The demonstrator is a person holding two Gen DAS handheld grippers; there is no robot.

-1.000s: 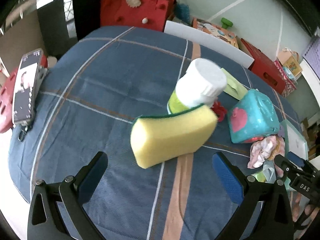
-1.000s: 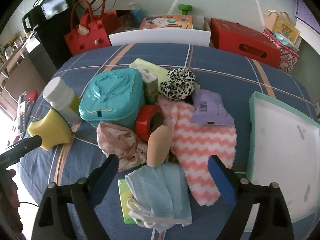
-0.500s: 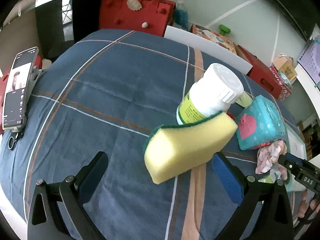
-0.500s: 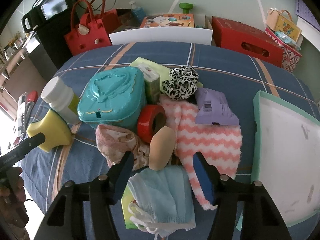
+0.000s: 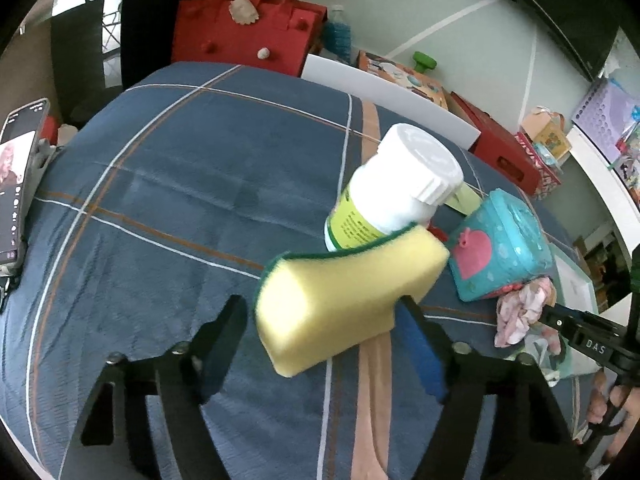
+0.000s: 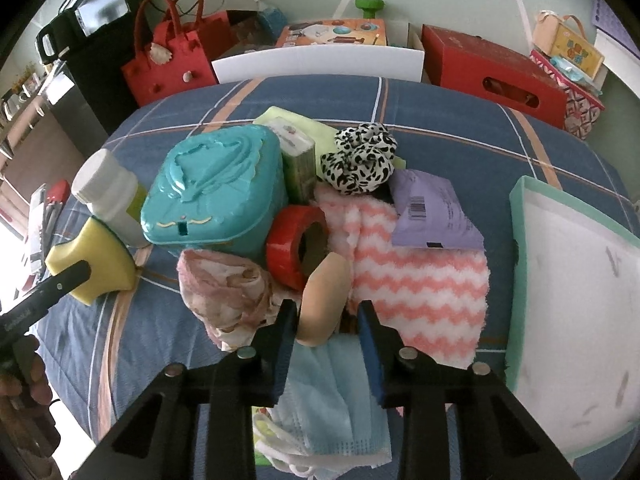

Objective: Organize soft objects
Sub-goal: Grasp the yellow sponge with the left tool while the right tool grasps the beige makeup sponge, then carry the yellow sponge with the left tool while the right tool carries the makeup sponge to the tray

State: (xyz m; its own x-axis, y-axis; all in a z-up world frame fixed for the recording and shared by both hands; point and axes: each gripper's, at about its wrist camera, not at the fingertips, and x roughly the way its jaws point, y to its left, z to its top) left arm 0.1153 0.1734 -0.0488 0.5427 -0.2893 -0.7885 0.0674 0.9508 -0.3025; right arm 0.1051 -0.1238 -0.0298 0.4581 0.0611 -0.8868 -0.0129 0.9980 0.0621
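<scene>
A yellow sponge point(image 5: 340, 292) with a green backing leans on a white bottle point(image 5: 400, 184) on the blue checked cloth. My left gripper point(image 5: 320, 304) straddles the sponge with its jaws closing; a narrow gap shows at the left pad, so they do not squeeze it. In the right wrist view a beige egg-shaped sponge point(image 6: 326, 292) stands tilted against a red tape roll point(image 6: 292, 240). My right gripper point(image 6: 326, 308) has its jaws closing around that beige sponge, with a dark gap at the right pad. Under them lie a blue face mask point(image 6: 332, 400) and a pink zigzag towel point(image 6: 420, 276).
A teal lidded box point(image 6: 212, 188), a pink floral cloth point(image 6: 224, 292), a leopard scrunchie point(image 6: 360, 156) and a purple packet point(image 6: 432, 216) crowd the pile. A mint-rimmed white tray point(image 6: 516, 220) lies at the right. A phone point(image 5: 16, 184) stands off the left edge, a red bag point(image 5: 240, 28) behind.
Both pairs of jaws have narrowed. The left ones came in around the yellow sponge as the view tilted; the right ones drew in around the beige sponge.
</scene>
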